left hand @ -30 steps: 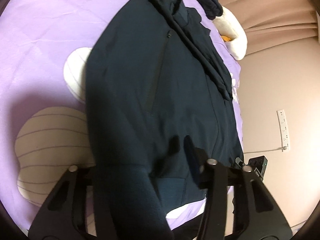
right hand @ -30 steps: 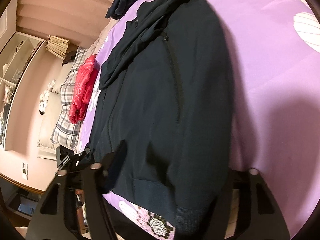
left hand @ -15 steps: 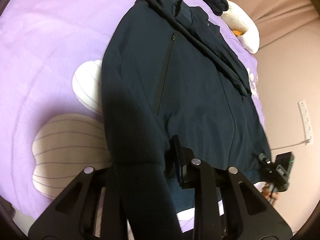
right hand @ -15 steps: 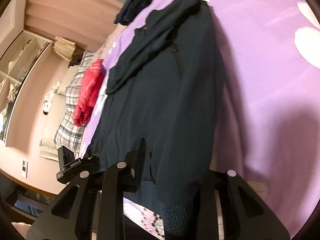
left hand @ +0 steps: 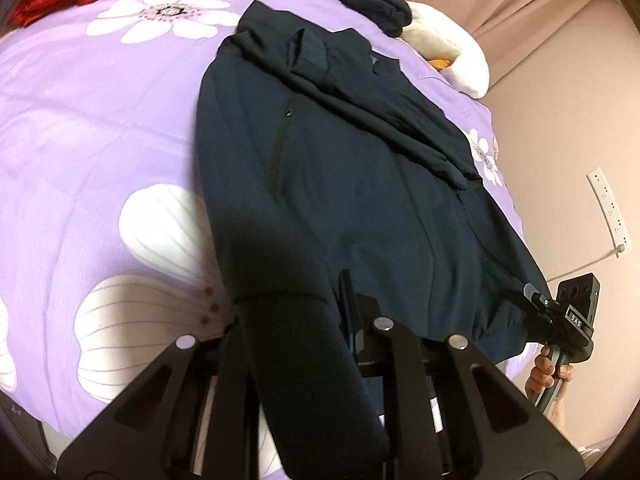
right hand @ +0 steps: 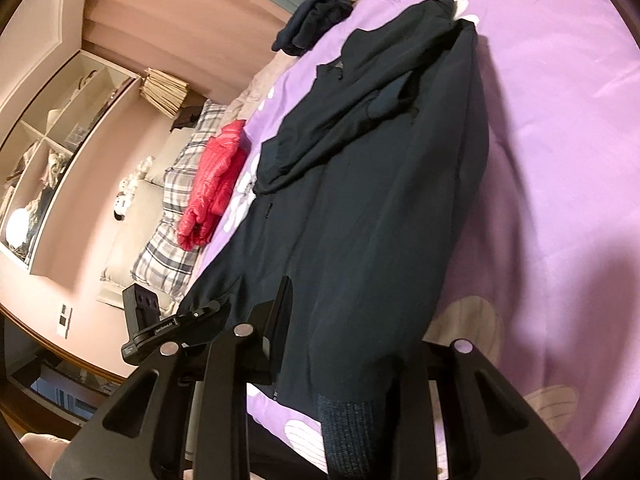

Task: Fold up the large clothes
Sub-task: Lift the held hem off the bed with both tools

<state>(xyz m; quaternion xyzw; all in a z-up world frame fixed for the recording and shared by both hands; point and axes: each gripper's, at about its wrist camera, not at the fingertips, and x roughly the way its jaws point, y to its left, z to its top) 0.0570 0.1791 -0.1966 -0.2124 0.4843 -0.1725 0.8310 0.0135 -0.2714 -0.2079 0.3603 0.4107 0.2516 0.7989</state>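
Note:
A dark navy zip jacket (left hand: 360,184) lies front up on the purple flowered bedspread (left hand: 80,120), one sleeve folded across its chest. My left gripper (left hand: 288,308) is shut on the ribbed near-left corner of its hem, which hangs lifted between the fingers. In the left wrist view my right gripper (left hand: 532,296), held by a hand (left hand: 548,372), pinches the other hem corner. In the right wrist view the right gripper (right hand: 352,320) is shut on the jacket (right hand: 380,200), its ribbed band drooping below. The left gripper (right hand: 200,308) grips the far corner there.
A red puffy garment (right hand: 216,184) and a plaid pillow (right hand: 172,216) lie at the bed's head side. A folded dark garment (left hand: 368,8) and a white plush toy (left hand: 452,52) sit beyond the collar. A power strip (left hand: 608,208) hangs on the wall; shelves (right hand: 52,140) line the other wall.
Both pairs of jaws have closed onto the jacket's hem corners. Both grippers have risen, and the near edge of the jacket has come up off the bedspread.

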